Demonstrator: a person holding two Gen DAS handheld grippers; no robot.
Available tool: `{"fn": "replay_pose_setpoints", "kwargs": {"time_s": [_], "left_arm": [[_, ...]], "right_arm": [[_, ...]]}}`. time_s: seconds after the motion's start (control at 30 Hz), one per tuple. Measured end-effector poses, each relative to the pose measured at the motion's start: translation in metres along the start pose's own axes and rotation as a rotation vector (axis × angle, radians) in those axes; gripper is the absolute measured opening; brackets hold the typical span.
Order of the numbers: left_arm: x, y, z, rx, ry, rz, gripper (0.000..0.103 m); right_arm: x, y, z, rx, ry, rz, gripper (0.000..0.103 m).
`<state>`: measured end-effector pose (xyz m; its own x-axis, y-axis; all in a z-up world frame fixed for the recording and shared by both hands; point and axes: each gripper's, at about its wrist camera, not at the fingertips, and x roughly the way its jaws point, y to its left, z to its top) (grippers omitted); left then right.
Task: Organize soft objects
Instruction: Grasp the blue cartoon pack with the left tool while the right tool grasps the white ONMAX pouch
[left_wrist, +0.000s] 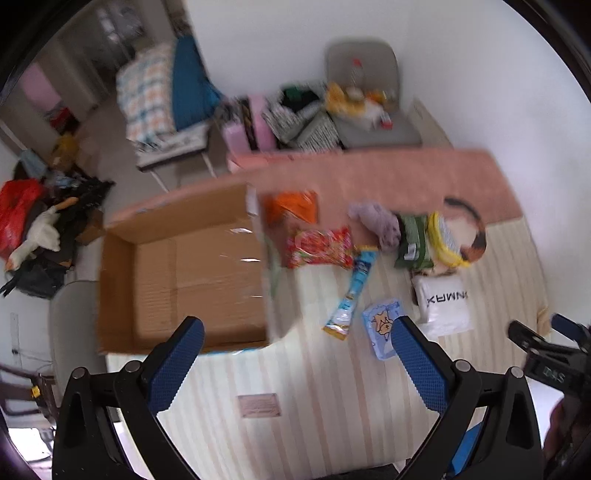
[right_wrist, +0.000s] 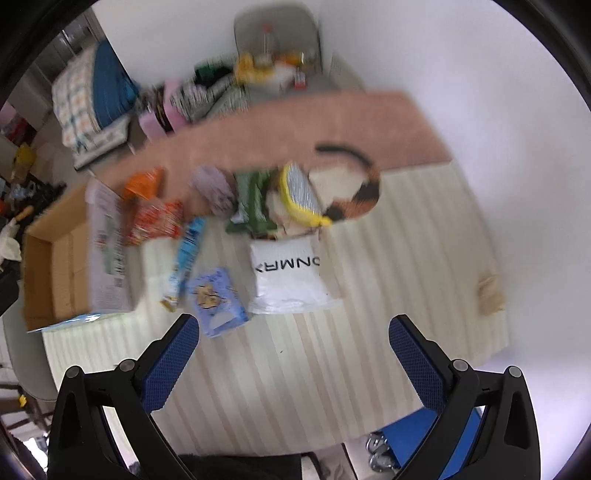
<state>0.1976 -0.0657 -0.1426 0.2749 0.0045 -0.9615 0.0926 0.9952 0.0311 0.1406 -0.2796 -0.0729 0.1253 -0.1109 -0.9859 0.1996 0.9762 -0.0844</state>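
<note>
Jaws wide both grippers, w/ box (left_wrist: 192, 273) empty.

Cardboard box (left_wrist: 184, 266) on my left; snack packets (left_wrist: 319, 247) just right of it; white pouch (right_wrist: 288, 277) farther right, on the striped cloth (right_wrist: 332, 369).

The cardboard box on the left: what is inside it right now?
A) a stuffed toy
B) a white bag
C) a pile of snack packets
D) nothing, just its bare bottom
D: the cardboard box shows only its bare brown bottom, while the red snack packet and the white bag lie outside it on the striped cloth.
</note>
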Motion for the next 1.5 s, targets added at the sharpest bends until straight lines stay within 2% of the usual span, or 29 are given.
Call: {"fn": "replay_pose_setpoints", "kwargs": {"time_s": [0.03,0.13,0.2,0.3,0.37,0.43,0.5,0.57,0.67,0.73,0.87,0.97,1.0,1.07,1.13,1.23,1.3,1.33,1.37,1.5], "left_arm": [[0.018,-0.007,0.005,0.017,0.038,0.006,0.103],[0.082,-0.029,0.019,0.045,0.197,-0.043,0.102],[0.114,-0.042,0.019,0.037,0.274,-0.064,0.102],[0.16,-0.058,0.012,-0.01,0.409,-0.135,0.101],[0.184,-0.066,0.003,-0.059,0.48,-0.181,0.101],[0.196,-0.075,-0.003,-0.09,0.518,-0.202,0.101],[0.207,-0.082,-0.007,-0.117,0.546,-0.217,0.101],[0.215,-0.089,-0.01,-0.134,0.569,-0.235,0.101],[0.231,-0.101,-0.014,-0.148,0.601,-0.244,0.101],[0.245,-0.11,-0.018,-0.166,0.632,-0.254,0.101],[0.265,-0.121,-0.026,-0.197,0.675,-0.253,0.101],[0.265,-0.118,-0.03,-0.232,0.693,-0.248,0.099],[0.267,-0.117,-0.03,-0.237,0.696,-0.234,0.097],[0.272,-0.115,-0.035,-0.221,0.699,-0.216,0.082],[0.27,-0.117,-0.036,-0.192,0.695,-0.195,0.08],[0.265,-0.121,-0.038,-0.171,0.68,-0.164,0.071],[0.254,-0.123,-0.036,-0.158,0.663,-0.148,0.06],[0.25,-0.123,-0.037,-0.147,0.649,-0.15,0.051],[0.247,-0.115,-0.042,-0.142,0.644,-0.16,0.047],[0.228,-0.106,-0.048,-0.123,0.617,-0.156,0.04]], "right_arm": [[0.025,-0.003,0.009,0.002,0.04,0.006,0.103],[0.093,-0.009,0.032,0.001,0.135,0.014,0.103],[0.135,-0.008,0.043,-0.007,0.2,0.02,0.103],[0.181,-0.004,0.046,-0.028,0.28,0.027,0.103],[0.207,0.002,0.047,-0.052,0.312,0.023,0.103],[0.224,0.004,0.046,-0.064,0.331,0.021,0.103],[0.237,-0.002,0.041,-0.058,0.353,0.01,0.099],[0.242,-0.017,0.035,-0.023,0.374,0.057,0.095],[0.243,-0.041,0.025,0.001,0.377,0.03,0.093],[0.247,-0.052,0.02,0.02,0.385,0.046,0.093],[0.259,-0.062,0.019,0.029,0.398,0.075,0.093],[0.263,-0.063,0.024,0.042,0.413,0.058,0.093],[0.268,-0.062,0.025,0.052,0.422,0.07,0.093],[0.277,-0.059,0.025,0.055,0.431,0.079,0.093],[0.286,-0.057,0.024,0.056,0.435,0.075,0.093],[0.298,-0.055,0.025,0.06,0.442,0.065,0.091],[0.307,-0.053,0.023,0.059,0.452,0.048,0.088],[0.312,-0.053,0.022,0.06,0.447,0.046,0.087],[0.31,-0.05,0.021,0.06,0.442,0.046,0.084],[0.303,-0.049,0.013,0.085,0.436,0.076,0.077]]}}
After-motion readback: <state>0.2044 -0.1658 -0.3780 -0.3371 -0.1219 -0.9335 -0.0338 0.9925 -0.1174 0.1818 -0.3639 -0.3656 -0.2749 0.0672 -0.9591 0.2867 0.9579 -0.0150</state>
